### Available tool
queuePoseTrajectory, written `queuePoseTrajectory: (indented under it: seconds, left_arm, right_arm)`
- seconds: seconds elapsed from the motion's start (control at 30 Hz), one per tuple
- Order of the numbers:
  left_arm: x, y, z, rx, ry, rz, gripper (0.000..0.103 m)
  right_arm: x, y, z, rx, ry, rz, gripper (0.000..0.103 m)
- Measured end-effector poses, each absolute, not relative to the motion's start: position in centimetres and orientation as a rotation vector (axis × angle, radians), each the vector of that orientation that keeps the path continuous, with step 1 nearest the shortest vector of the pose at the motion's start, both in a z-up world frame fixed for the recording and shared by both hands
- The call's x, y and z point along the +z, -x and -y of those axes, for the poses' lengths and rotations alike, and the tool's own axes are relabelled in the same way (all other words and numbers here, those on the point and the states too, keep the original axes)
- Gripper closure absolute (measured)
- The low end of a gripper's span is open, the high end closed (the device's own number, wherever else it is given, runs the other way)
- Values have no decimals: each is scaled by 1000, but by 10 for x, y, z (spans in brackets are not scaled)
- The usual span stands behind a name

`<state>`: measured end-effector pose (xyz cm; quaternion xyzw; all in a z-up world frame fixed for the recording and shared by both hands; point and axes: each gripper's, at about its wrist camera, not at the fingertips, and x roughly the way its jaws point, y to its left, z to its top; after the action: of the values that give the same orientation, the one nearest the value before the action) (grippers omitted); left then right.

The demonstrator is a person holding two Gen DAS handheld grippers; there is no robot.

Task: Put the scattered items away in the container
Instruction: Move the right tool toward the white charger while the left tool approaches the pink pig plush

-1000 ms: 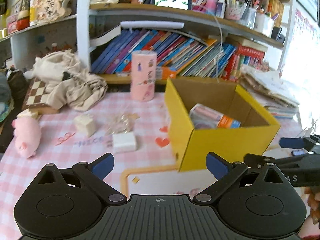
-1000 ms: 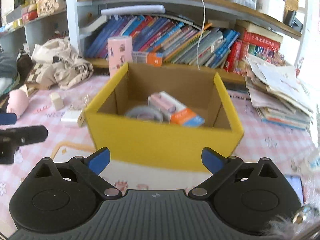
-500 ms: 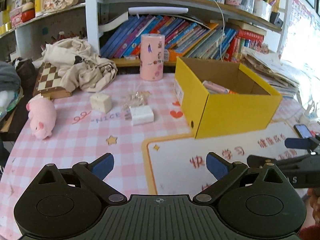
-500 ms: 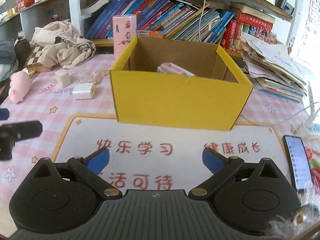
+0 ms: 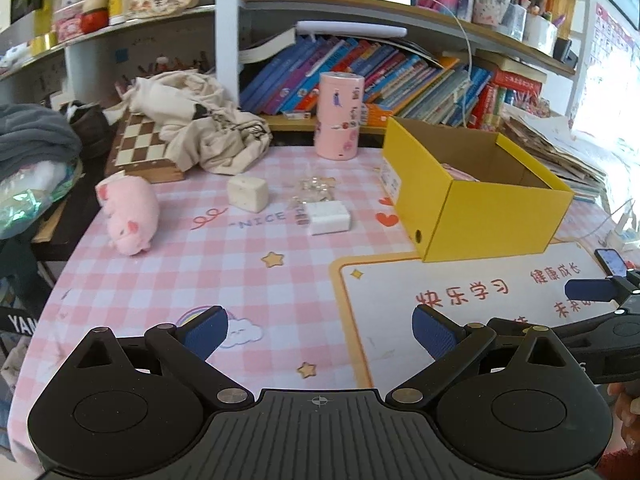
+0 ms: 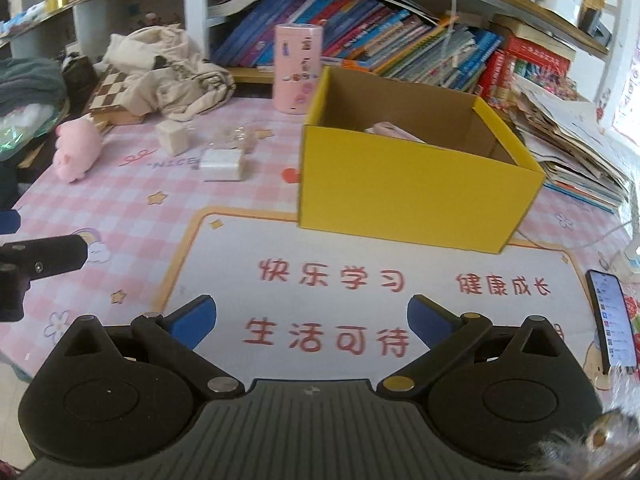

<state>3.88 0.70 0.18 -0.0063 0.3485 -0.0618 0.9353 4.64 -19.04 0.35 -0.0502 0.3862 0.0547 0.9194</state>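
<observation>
A yellow cardboard box [image 5: 496,220] [image 6: 408,184] stands open on the table, with a pink item [image 6: 390,129] showing inside. Left of it lie a white charger block [image 5: 329,218] [image 6: 222,164], a clear crinkled wrapper [image 5: 314,188], a cream cube [image 5: 248,194] [image 6: 173,138] and a pink plush pig [image 5: 128,210] [image 6: 76,148]. My left gripper [image 5: 320,330] is open and empty, low over the table's near edge. My right gripper [image 6: 312,318] is open and empty over the white mat [image 6: 360,280], well short of the box.
A pink cylinder [image 5: 340,116] stands behind the scattered items. A chessboard [image 5: 142,150] and crumpled cloth [image 5: 200,124] lie at back left. A phone [image 6: 612,316] lies at the right edge. Bookshelves and paper stacks line the back.
Both grippers have pulled back from the box toward the near edge of the table. The box now looks smaller and farther. Both stay open and empty.
</observation>
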Motion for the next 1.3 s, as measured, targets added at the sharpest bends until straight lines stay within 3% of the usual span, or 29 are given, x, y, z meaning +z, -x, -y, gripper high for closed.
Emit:
queuePoseTrajectory:
  seconds: [1.3]
  left_arm:
    - [-2, -16, -78, 1, 126, -715, 3]
  right_arm:
    - [4, -45, 99, 328, 276, -775, 0]
